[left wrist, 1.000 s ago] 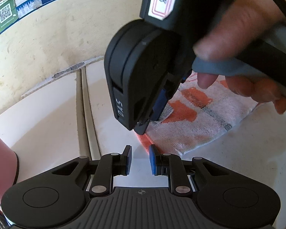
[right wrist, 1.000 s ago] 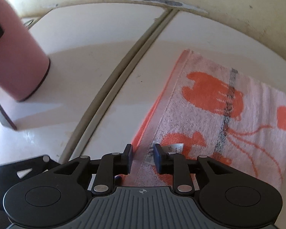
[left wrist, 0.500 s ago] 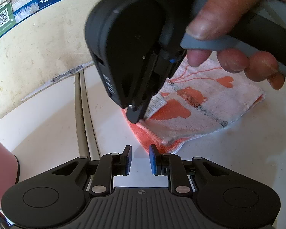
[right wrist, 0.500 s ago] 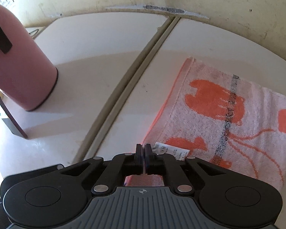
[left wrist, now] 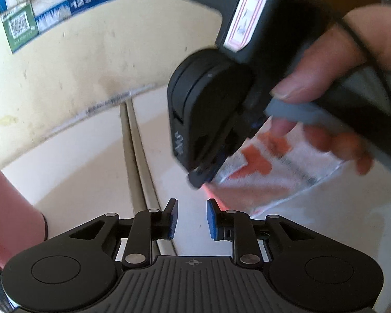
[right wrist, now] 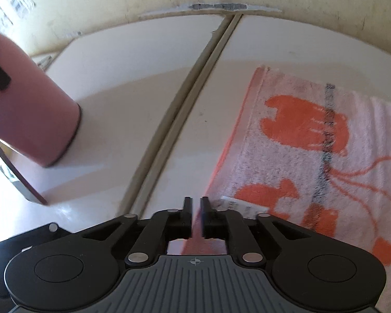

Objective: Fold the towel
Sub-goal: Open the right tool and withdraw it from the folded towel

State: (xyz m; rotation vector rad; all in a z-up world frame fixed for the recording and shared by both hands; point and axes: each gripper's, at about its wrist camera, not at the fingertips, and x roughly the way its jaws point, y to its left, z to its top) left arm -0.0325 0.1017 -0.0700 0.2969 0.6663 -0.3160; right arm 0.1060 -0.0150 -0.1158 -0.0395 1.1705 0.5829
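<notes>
A pale pink towel [right wrist: 312, 161] with orange figures and a grey stripe lies folded on the white table. My right gripper [right wrist: 195, 217] is shut on the towel's near left corner, by its white label [right wrist: 237, 206], and holds that corner lifted. In the left wrist view the right gripper [left wrist: 203, 177] hangs over the towel [left wrist: 268, 180], pinching the corner above the table. My left gripper [left wrist: 190, 219] is open and empty, low over the table just in front of the towel.
A pink cylinder [right wrist: 26, 109] stands at the left, also in the left wrist view [left wrist: 7, 208]. A seam [right wrist: 185, 120] runs between two table tops toward a cream wall [left wrist: 91, 65] with a blue sign [left wrist: 65, 0].
My right gripper closed on the towel's corner and raised it off the table. My left gripper stayed open and hardly moved.
</notes>
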